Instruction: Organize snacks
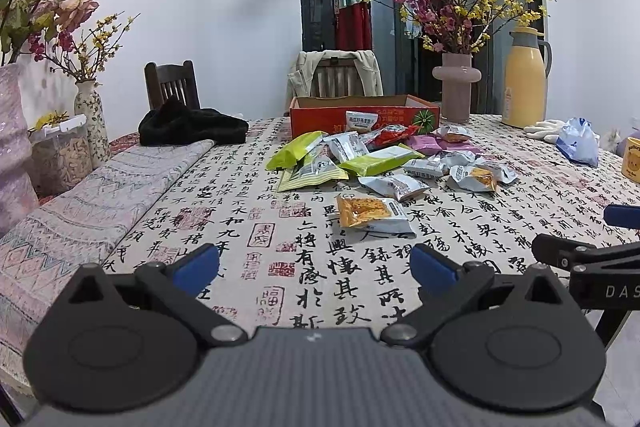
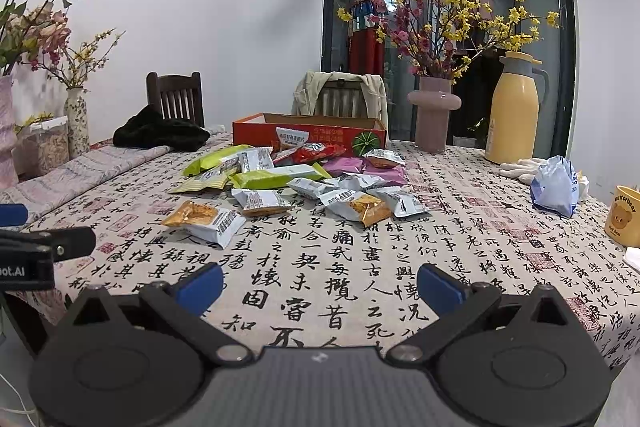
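- Left tool (image 1: pixel 314 267): spread wide, empty, low over the table (image 1: pixel 240 187).
- Snacks (image 1: pixel 380 163): loose heap mid-table, nearest packet (image 1: pixel 370 213) apart; box (image 1: pixel 360 111) behind looks nearly empty. Sorting seems barely begun.
- Right tool (image 2: pixel 320 285): spread wide, empty.

— Left gripper (image 1: pixel 314 265): condition?
— Jaws spread wide, blue pads (image 1: pixel 196 267) well apart, nothing between them. It is held level and low, pointing forward.
— Right gripper (image 2: pixel 320 283)?
— Same: jaws wide, blue pads (image 2: pixel 440 285) apart and bare. It sits just beside the left one, roughly parallel; each shows at the edge of the other's wrist view.
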